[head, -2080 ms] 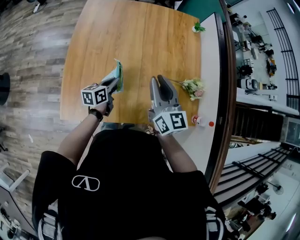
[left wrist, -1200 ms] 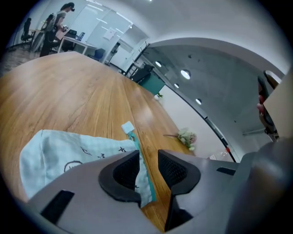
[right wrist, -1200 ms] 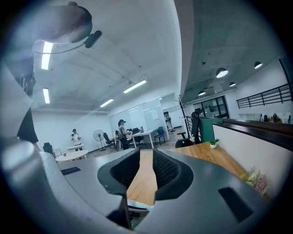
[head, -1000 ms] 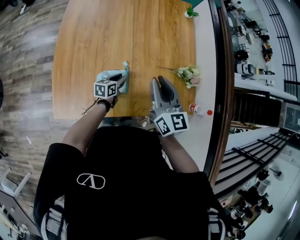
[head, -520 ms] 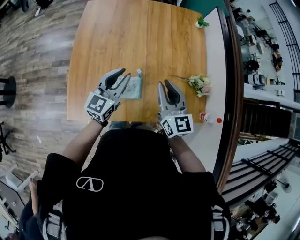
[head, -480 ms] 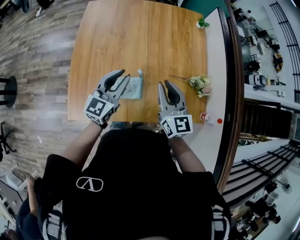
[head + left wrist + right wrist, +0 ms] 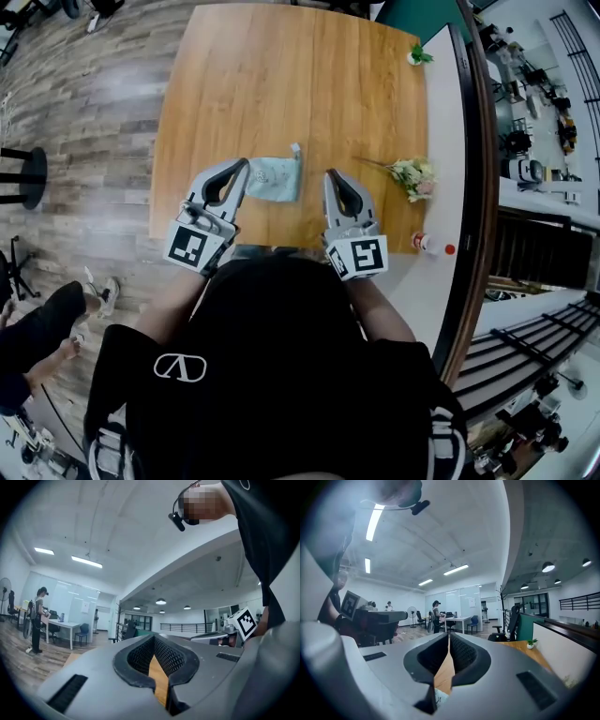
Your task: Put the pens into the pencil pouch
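The pale teal pencil pouch (image 7: pixel 275 178) lies flat on the wooden table (image 7: pixel 281 75) near its front edge, zip tab at its upper right corner. My left gripper (image 7: pixel 244 163) hangs just left of the pouch, apart from it. My right gripper (image 7: pixel 330 173) hangs just right of it. Both point level over the table, and both pairs of jaws have just been closing with nothing between them; they now stand shut. The left gripper view shows the left gripper (image 7: pixel 154 640) with its pads together. In the right gripper view a corner of the pouch (image 7: pixel 439 698) peeks below the right gripper (image 7: pixel 448 634). No pen shows.
A small bunch of flowers (image 7: pixel 412 175) lies right of the right gripper. A bottle with a red cap (image 7: pixel 425 242) sits on the white ledge, and a small green plant (image 7: pixel 418 56) stands at the far right corner. A stool (image 7: pixel 21 176) and someone's legs (image 7: pixel 37 330) are on the floor at left.
The left gripper has let go of the pouch, lifted and drawn back toward me. Both grippers' jaws have gone from partly open to shut. The pouch now lies between the two grippers.
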`<state>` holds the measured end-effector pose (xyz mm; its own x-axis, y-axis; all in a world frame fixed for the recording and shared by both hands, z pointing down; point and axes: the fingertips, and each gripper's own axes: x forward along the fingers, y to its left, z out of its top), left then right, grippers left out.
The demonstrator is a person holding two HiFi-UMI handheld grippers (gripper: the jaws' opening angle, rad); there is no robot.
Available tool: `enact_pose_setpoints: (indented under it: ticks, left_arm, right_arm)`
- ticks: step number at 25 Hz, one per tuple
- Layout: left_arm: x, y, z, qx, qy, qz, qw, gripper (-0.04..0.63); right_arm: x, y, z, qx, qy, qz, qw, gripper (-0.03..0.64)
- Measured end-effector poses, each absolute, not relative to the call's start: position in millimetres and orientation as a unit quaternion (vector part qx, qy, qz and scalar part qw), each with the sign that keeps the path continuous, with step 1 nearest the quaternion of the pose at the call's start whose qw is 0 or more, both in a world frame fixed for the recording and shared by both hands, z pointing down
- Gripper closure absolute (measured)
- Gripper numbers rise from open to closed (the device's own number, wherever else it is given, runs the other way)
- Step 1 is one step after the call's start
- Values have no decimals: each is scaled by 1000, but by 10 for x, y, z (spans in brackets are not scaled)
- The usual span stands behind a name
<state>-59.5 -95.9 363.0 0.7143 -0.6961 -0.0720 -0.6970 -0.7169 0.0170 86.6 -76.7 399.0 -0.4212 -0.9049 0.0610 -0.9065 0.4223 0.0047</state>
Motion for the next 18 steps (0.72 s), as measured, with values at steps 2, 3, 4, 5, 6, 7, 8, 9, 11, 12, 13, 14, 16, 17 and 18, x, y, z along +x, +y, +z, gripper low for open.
enact_pose_setpoints:
  ticks: [2,3,4,5,6,7,8,9,11,12,13,14,16,17,18]
  left_arm:
    - [-641,-974,3642,-923,383,33,7,591]
    - [-661,-985,3646,-922,386,32,7,591]
    - [-672,-993,3650,-922,387,32,6,591]
    - [-674,-999,3654,-922,387,32,5,591]
    - [-672,-1005,3656,-922,386,31,4,591]
    - [-668,-1012,3656,-922,386,31,3,591]
    - [-664,-1017,3652,-922,386,31,2,591]
    - [-660,-1020,3644,-922,386,31,2,591]
    - [-648,-1017,3626,-922,386,32,4,591]
    - [-643,-1013,3620,-922,386,33,4,591]
    - [-640,-1012,3618,-921,387,34,4,591]
    - [-637,-1013,3620,-921,387,35,4,592]
    - [-629,-1019,3627,-921,387,35,3,592]
    - [-627,-1022,3627,-921,387,36,3,592]
    - [-629,-1027,3623,-921,387,38,2,592]
  right_arm:
    - [863,-783,3991,540,-841,13,26,618]
    - [868,-791,3990,542,-840,13,24,618]
    - [880,-795,3991,543,-839,13,23,618]
    - [896,-796,3996,545,-838,14,23,618]
    - [916,-799,4001,547,-837,15,24,618]
    - [934,-803,4003,548,-836,16,24,618]
    - [950,-806,4000,549,-835,16,23,618]
    - [962,-808,3994,550,-835,17,23,618]
    - [969,-806,3993,548,-836,16,25,618]
    - [965,-805,4003,547,-836,14,30,618]
    - [958,-803,4016,546,-837,13,34,618]
    - [952,-801,4026,546,-837,10,38,618]
    - [945,-805,4035,546,-837,6,41,618]
    - [943,-812,4036,547,-836,5,41,618]
    - [939,-819,4035,547,-836,5,41,618]
